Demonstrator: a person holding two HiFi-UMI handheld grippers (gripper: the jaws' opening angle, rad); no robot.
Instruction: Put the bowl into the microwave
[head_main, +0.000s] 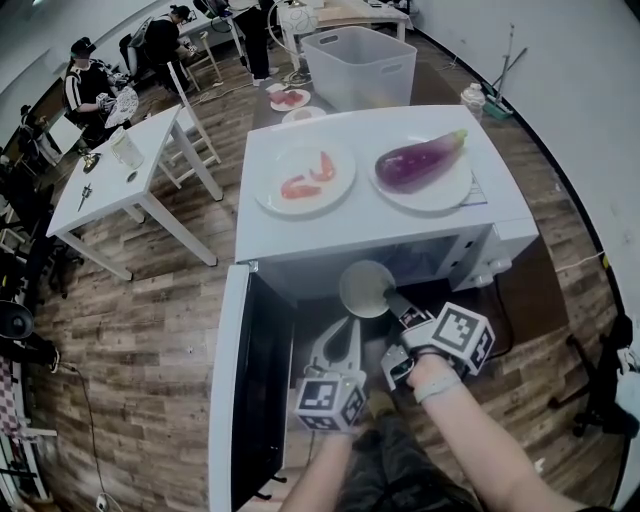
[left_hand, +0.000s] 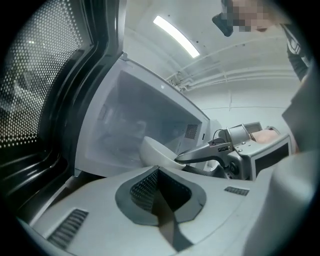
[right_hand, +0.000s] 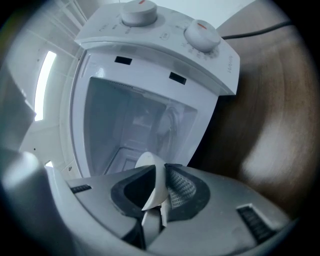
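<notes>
White ceramic pinched edge-on: the right gripper (right_hand: 159, 189) has its jaws clamped on the rim of the bowl (right_hand: 150, 167), one pad inside the wall and one outside (a hold that leaves the base free to set down). The bowl (head_main: 365, 288) hangs at the mouth of the microwave (head_main: 350, 228), apparently not yet resting on the floor of the cavity (right_hand: 132, 125) that opens straight ahead in the right gripper view. The left gripper (head_main: 346, 330) sits just beside and below, its jaws together with nothing between them, likely parked clear of the path. The door (head_main: 258, 390) stands swung wide to the left, which gives the bowl an unobstructed way in. Two dials (right_hand: 202, 32) mark the control panel on the right. On the oven's top, well out of the way, a plate of shrimp (head_main: 305, 180) and an eggplant (head_main: 420, 160) on a second plate sit side by side.
</notes>
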